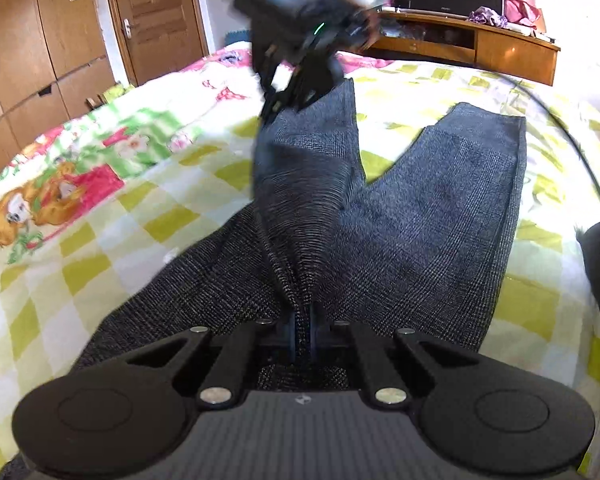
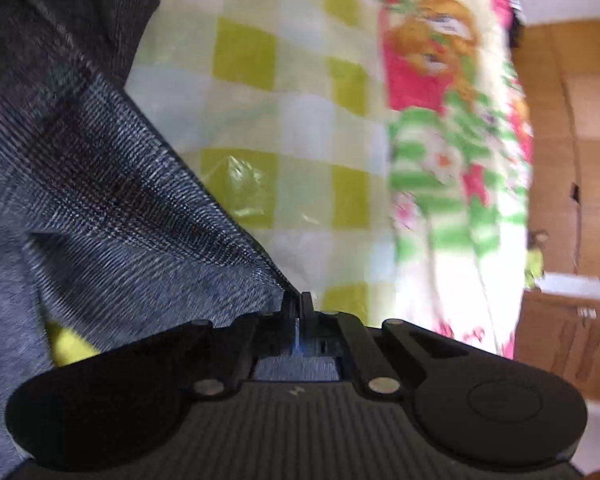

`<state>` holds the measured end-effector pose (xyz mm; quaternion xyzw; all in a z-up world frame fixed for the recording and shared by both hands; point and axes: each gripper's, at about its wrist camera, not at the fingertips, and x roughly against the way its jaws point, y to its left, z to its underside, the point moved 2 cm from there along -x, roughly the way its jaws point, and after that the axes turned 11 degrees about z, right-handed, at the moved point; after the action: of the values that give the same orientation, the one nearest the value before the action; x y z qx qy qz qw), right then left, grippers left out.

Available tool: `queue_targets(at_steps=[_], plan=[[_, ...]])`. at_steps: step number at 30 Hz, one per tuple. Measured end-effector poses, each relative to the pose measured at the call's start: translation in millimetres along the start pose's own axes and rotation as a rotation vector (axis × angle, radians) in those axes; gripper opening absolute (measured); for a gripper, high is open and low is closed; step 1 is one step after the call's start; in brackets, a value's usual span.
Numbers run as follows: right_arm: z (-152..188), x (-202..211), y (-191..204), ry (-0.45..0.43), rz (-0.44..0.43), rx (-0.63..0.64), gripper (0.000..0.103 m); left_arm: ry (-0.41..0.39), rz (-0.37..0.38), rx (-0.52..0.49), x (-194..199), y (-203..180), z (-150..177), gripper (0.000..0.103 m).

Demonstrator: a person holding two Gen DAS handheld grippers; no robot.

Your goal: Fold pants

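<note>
Dark grey checked pants (image 1: 420, 220) lie spread on a bed, legs pointing away from me. My left gripper (image 1: 302, 320) is shut on a pinched fold of the pants at the near end, cloth bunched up between its jaws. My right gripper (image 1: 284, 100) shows blurred in the left wrist view, shut on the far end of the left leg and holding it above the bed. In the right wrist view my right gripper (image 2: 299, 308) is shut on an edge of the pants (image 2: 100, 168), which hang to its left.
The bed has a yellow-green checked sheet (image 1: 100, 248) with a pink cartoon border (image 2: 452, 120). A wooden wardrobe (image 1: 32, 48) and door (image 1: 160, 16) stand at the left, a wooden desk (image 1: 480, 44) behind the bed. A black cable (image 1: 572, 148) crosses the right side.
</note>
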<state>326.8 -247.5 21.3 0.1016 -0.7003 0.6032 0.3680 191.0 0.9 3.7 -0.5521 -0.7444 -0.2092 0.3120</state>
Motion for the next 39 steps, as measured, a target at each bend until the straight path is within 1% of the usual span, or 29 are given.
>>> queue_targets(at_steps=[3,5,7,8,9,10,11,13,14,16,18,19,20,21,22,23,24,25,26,28,30,31,32,33,34,35,36,38,39], plan=[[37.9,67.9,6.6,0.019,0.081,-0.108,0.0,-0.031,-0.035,-0.024,10.6,-8.5,-5.2,0.02],[64.6,113.5,31.4,0.042,0.094,-0.173,0.0,-0.038,-0.05,-0.058,15.2,-20.2,-7.6,0.02],[91.3,146.3,68.0,0.071,0.095,-0.295,0.0,-0.028,-0.062,-0.108,16.5,-38.4,-4.5,0.02],[102.9,152.4,91.6,0.09,0.103,-0.363,0.001,-0.017,-0.062,-0.133,14.5,-48.2,-1.0,0.02],[112.4,149.1,116.4,0.131,0.119,-0.408,0.001,0.007,-0.068,-0.16,9.1,-57.9,4.5,0.021],[121.7,145.6,143.7,0.187,0.114,-0.427,0.001,0.044,-0.092,-0.191,-0.2,-67.4,11.4,0.021],[133.2,136.7,167.4,0.226,0.089,-0.466,0.001,0.09,-0.127,-0.231,-12.9,-77.3,19.8,0.021],[152.8,128.8,198.2,0.305,0.027,-0.575,0.0,0.163,-0.179,-0.319,-34.2,-96.2,36.4,0.022],[158.4,133.6,202.9,0.311,0.039,-0.62,0.0,0.18,-0.212,-0.356,-39.7,-104.9,41.3,0.019],[166.0,146.2,194.5,0.3,0.032,-0.733,0.001,0.2,-0.235,-0.393,-41.1,-116.9,41.4,0.019],[170.5,155.6,172.0,0.278,0.059,-0.849,0.004,0.207,-0.236,-0.39,-38.9,-121.9,38.4,0.019],[171.2,160.4,160.1,0.265,0.081,-0.901,0.008,0.212,-0.23,-0.388,-38.0,-123.9,38.0,0.019],[169.2,163.3,147.7,0.244,0.104,-0.951,0.014,0.212,-0.228,-0.394,-37.6,-126.4,38.0,0.019],[166.2,165.8,135.9,0.218,0.127,-0.997,0.017,0.212,-0.227,-0.398,-37.8,-128.6,37.8,0.019],[156.7,161.5,125.7,0.197,0.141,-1.022,0.025,0.211,-0.225,-0.396,-38.2,-130.4,37.5,0.019],[143.1,155.1,118.6,0.174,0.151,-1.021,0.034,0.206,-0.224,-0.387,-38.5,-131.9,37.1,0.019],[128.4,150.8,113.5,0.138,0.168,-1.001,0.036,0.198,-0.225,-0.374,-38.7,-132.5,36.7,0.019],[113.8,144.5,111.4,0.098,0.18,-0.977,0.044,0.187,-0.224,-0.364,-39.1,-134.0,36.7,0.019],[97.5,134.4,108.6,0.082,0.178,-0.963,0.051,0.175,-0.222,-0.358,-38.3,-137.3,38.3,0.019],[70.3,99.5,106.1,0.105,0.177,-0.915,0.058,0.159,-0.228,-0.348,-38.0,-138.3,41.5,0.019],[54.5,64.8,109.1,0.162,0.223,-0.857,0.058,0.143,-0.231,-0.332,-37.2,-138.4,43.9,0.018],[55.0,44.3,110.2,0.196,0.237,-0.846,0.057,0.135,-0.23,-0.322,-36.7,-137.7,43.6,0.018],[56.7,31.5,109.8,0.224,0.259,-0.846,0.044,0.128,-0.227,-0.307,-35.5,-136.6,43.2,0.018],[67.2,22.2,110.3,0.261,0.286,-0.869,0.029,0.121,-0.22,-0.291,-33.9,-136.3,43.0,0.018],[80.3,18.0,103.7,0.288,0.282,-0.944,0.002,0.116,-0.213,-0.279,-32.5,-136.4,42.8,0.018],[101.9,23.0,95.0,0.297,0.256,-1.075,0.002,0.114,-0.211,-0.273,-31.3,-136.7,42.9,0.018],[121.9,33.4,86.4,0.278,0.248,-1.184,0.002,0.113,-0.21,-0.27,-30.7,-137.6,42.9,0.018],[169.4,69.3,75.0,0.238,0.278,-1.385,0.002,0.115,-0.206,-0.266,-30.3,-140.0,43.2,0.019],[195.5,88.5,73.6,0.208,0.274,-1.503,0.002,0.118,-0.206,-0.266,-30.6,-140.7,43.1,0.019]])
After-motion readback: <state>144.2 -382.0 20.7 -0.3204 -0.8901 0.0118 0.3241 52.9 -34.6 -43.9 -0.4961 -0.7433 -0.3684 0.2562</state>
